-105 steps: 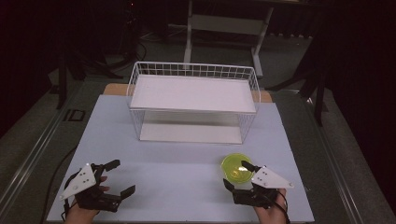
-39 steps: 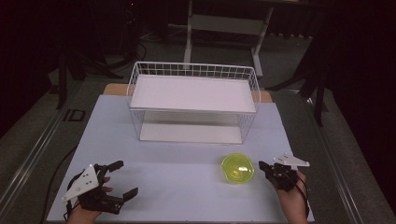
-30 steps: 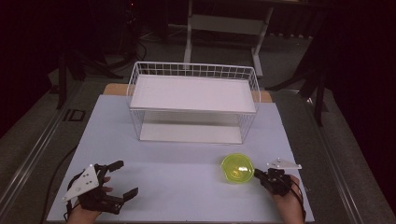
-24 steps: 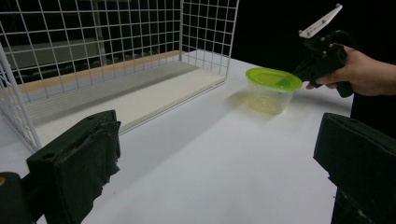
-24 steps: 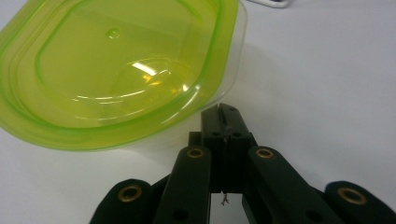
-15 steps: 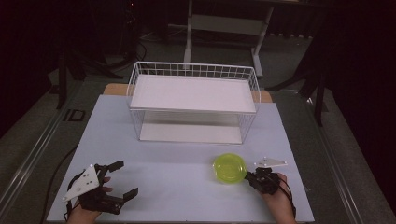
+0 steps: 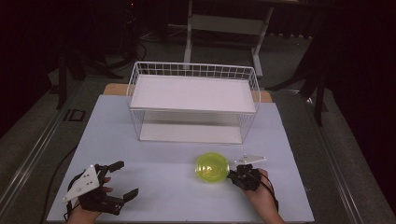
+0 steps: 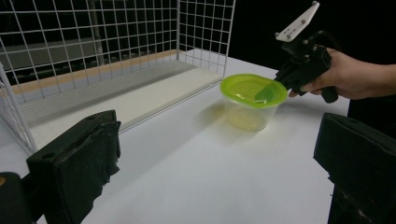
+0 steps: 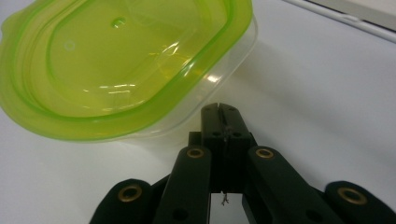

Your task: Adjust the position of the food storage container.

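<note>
A clear round container with a lime-green lid [image 7: 212, 167] [image 8: 252, 88] [image 9: 116, 60] stands on the white table, in front of the wire basket. My right gripper [image 7: 229, 173] [image 9: 219, 109] is shut with nothing between its jaws. Its closed tips rest against the container's right side, just under the lid's rim. The left gripper view has it [image 8: 282, 81] beyond the container, held by a hand. My left gripper [image 7: 126, 178] [image 8: 217, 158] lies at the table's front left, jaws wide open and holding nothing, well apart from the container.
A white wire basket [image 7: 191, 66] [image 8: 116, 37] with a flat white shelf stands at the middle back of the table [image 7: 163, 200]. Dark floor and a stand's legs lie beyond the table.
My right gripper has slid to the left, still shut, and the green-lidded container has moved left ahead of it. The left gripper has stayed put.
</note>
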`<control>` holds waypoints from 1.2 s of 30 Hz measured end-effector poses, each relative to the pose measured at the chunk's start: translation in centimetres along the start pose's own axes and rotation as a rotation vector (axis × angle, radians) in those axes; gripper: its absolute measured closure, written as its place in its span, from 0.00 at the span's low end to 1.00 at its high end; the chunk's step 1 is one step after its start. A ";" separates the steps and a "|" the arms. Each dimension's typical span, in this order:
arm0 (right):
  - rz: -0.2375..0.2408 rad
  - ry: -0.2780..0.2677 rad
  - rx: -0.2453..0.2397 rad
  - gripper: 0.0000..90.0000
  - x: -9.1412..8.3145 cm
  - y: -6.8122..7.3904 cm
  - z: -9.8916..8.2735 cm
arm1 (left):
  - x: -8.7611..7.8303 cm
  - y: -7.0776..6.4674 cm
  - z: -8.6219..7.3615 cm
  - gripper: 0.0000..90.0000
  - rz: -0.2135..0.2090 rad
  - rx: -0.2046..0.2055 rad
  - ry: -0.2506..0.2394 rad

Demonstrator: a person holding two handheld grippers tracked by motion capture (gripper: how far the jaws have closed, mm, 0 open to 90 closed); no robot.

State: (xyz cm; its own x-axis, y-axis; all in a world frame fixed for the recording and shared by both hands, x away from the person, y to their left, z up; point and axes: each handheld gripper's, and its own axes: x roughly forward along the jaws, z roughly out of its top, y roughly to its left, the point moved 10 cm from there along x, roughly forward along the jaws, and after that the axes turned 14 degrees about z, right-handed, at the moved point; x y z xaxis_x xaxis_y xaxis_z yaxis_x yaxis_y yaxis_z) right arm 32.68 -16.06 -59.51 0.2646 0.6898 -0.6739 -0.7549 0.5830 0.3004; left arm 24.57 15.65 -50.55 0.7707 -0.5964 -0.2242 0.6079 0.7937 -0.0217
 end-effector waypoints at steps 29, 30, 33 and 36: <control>0.059 0.021 -0.065 1.00 4.7 3.3 3.4 | -0.1 0.0 0.0 0.01 0.002 0.014 0.002; 0.056 0.022 -0.060 1.00 4.5 3.2 3.3 | -0.1 0.0 0.0 0.01 0.001 0.014 0.002; 0.064 0.013 -0.044 1.00 4.1 3.2 2.9 | -0.1 -0.1 0.0 0.01 0.001 0.018 0.003; 0.080 0.013 -0.039 1.00 4.2 3.5 2.6 | -0.1 -0.1 0.0 0.01 0.001 0.019 0.004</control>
State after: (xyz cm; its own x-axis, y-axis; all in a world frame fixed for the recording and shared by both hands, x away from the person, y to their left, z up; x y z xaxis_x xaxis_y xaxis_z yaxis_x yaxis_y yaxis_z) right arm 32.71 -9.98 -59.49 0.1946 0.7279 -0.6575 -0.7961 0.5088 0.3277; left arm 24.42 15.65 -50.52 0.7709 -0.5949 -0.2277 0.6105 0.7920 -0.0025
